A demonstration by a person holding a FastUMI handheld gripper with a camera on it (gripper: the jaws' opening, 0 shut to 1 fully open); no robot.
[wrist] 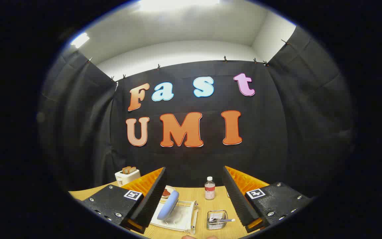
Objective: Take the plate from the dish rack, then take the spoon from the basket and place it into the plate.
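Black cloth wall behind a wooden desk (211, 207) at the bottom of the frame. We see the tongs (194, 196) spread wide, holding nothing. Plate (168, 205) stands on edge in the dish rack (181, 219), lower centre, just right of the left finger. Spoon (222, 220) lies in the wire basket (217, 220) beside the rack. Bottle (209, 188) stands behind; toaster (127, 175) at lower left.
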